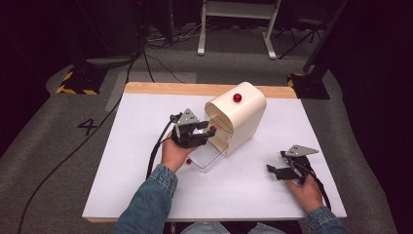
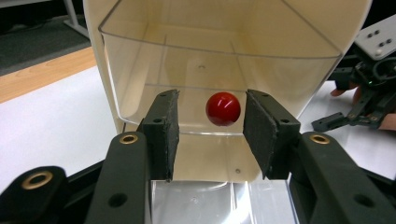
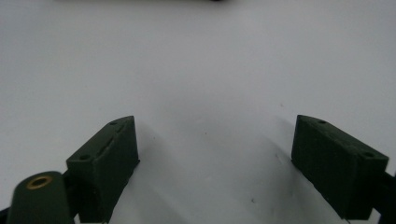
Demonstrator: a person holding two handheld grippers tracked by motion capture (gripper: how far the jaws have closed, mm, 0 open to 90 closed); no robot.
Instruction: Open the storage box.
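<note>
A cream rounded cabinet (image 1: 238, 122) with a red knob (image 1: 237, 97) on top stands mid-table. Its front holds a clear plastic drawer (image 2: 219, 56) with a small red ball knob (image 2: 223, 108). My left gripper (image 1: 208, 130) is at that front, open, its pads (image 2: 163, 128) on either side of the ball knob without touching it. Below, a second clear drawer (image 1: 204, 158) is pulled out, with its own red knob (image 1: 188, 161) near my left hand. My right gripper (image 1: 273, 171) rests open on the white tabletop (image 3: 201, 70) at the right, with nothing between its jaws.
The white board (image 1: 146, 185) covers the table, with a wooden edge (image 1: 160, 88) at the back. The left gripper's black cable (image 1: 155, 153) trails off toward the floor at the left. Grey carpet, cables and a desk frame (image 1: 238, 24) lie beyond the table.
</note>
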